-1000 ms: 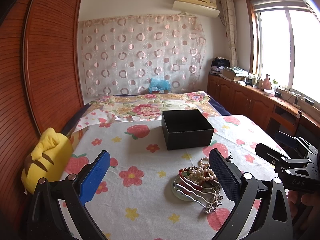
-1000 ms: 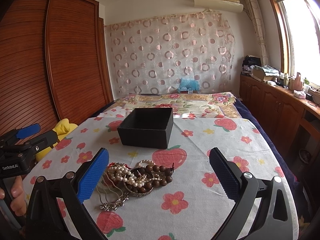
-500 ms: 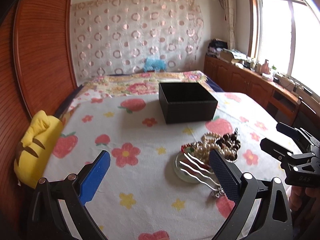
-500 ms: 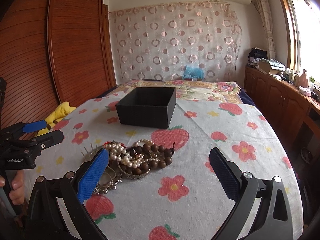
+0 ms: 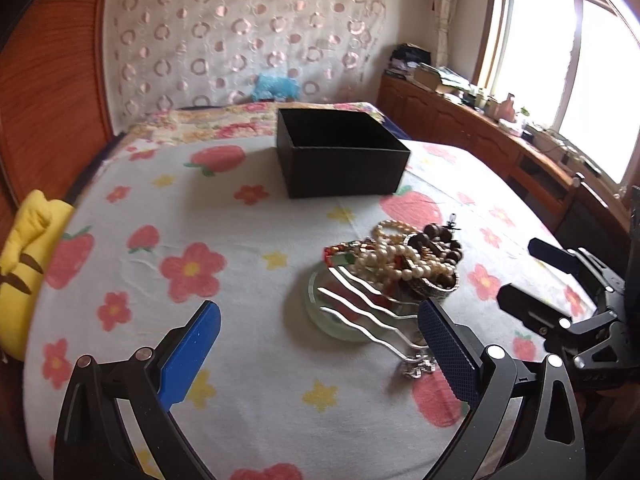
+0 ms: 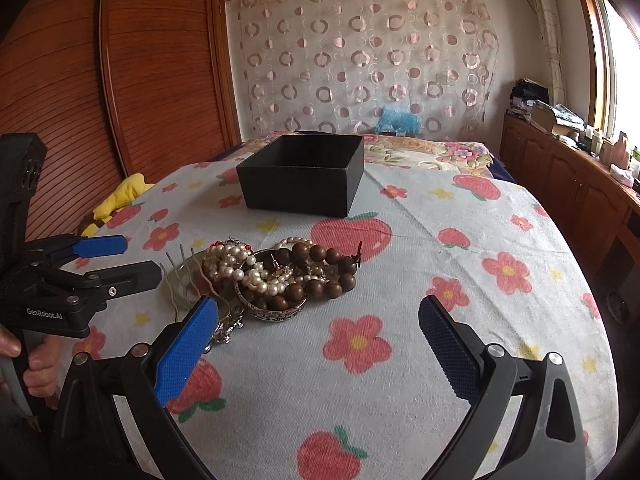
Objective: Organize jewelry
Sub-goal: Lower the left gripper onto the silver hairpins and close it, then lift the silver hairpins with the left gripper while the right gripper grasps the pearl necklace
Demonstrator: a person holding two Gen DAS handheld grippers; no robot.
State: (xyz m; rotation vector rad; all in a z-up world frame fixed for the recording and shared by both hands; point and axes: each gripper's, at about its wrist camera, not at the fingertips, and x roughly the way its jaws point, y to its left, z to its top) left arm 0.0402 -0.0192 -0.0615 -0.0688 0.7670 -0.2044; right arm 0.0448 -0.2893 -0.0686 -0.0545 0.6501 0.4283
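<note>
A pile of jewelry point(image 5: 404, 264) lies on the flowered cloth: pearl strands point(image 6: 236, 266), a brown bead bracelet point(image 6: 320, 268), a silver bangle point(image 6: 272, 312) and a metal hair comb point(image 5: 360, 312) on a small round mirror point(image 5: 332, 320). An open black box point(image 5: 340, 160) stands behind the pile, also in the right wrist view point(image 6: 304, 176). My left gripper point(image 5: 320, 344) is open and empty, low over the cloth just short of the pile. My right gripper point(image 6: 320, 340) is open and empty, to the pile's right front.
A yellow plush toy point(image 5: 24, 276) lies at the left edge of the cloth-covered surface point(image 5: 200, 240). A wooden wardrobe point(image 6: 152, 80) stands on the left, and low cabinets point(image 6: 580, 184) under the window on the right. A bed with a floral cover point(image 6: 420, 148) lies behind.
Both grippers have moved forward and lower toward the jewelry pile, which now looks larger and closer. Both stay open. Nothing on the cloth has moved.
</note>
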